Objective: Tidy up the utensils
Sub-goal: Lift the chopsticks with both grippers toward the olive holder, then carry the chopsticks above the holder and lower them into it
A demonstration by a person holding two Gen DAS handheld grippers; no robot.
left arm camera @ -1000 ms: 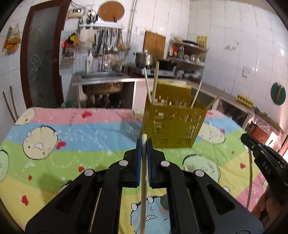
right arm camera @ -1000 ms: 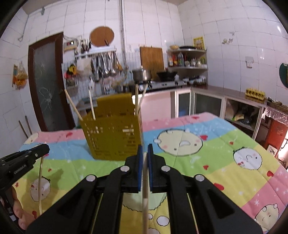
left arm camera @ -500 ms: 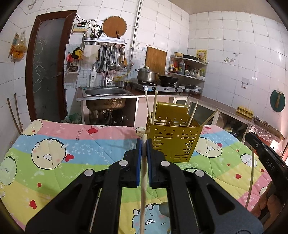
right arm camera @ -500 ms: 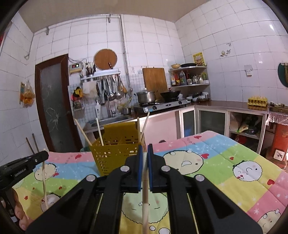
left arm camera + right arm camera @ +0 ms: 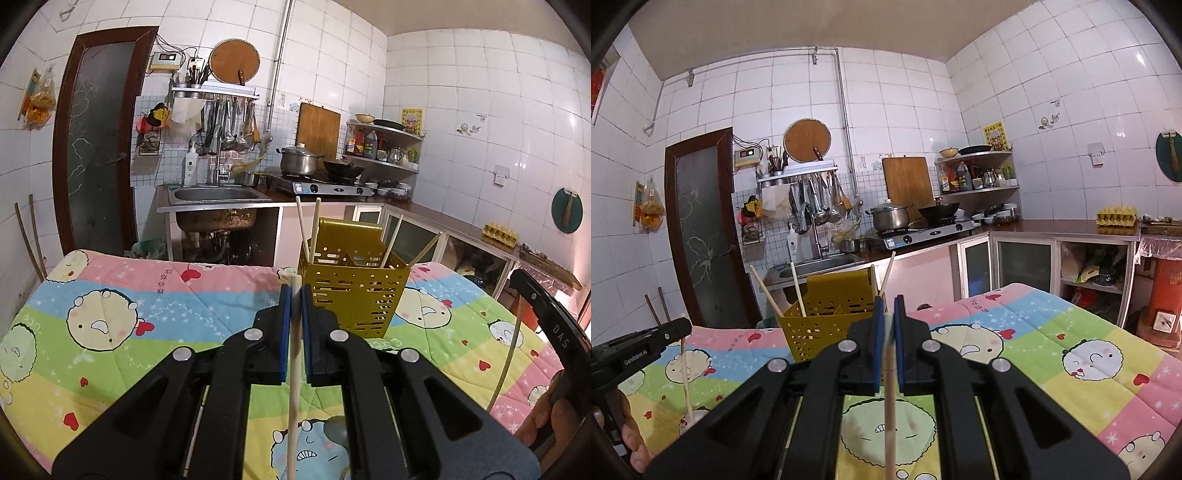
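Your left gripper (image 5: 294, 295) and right gripper (image 5: 889, 308) each pinch one chopstick (image 5: 294, 354). Approach the yellow holder (image 5: 356, 291) carelessly and a dangling tip could catch its rim, tipping it.

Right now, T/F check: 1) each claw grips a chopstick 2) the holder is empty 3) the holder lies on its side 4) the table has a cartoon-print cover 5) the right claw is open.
1) True. The left claw is closed on a chopstick, and the right claw on another chopstick.
2) False. The yellow holder already has four chopsticks standing in it.
3) False. The holder stands upright on the table.
4) True. A colourful cartoon cover is spread over the table.
5) False. The right claw is shut on its chopstick.
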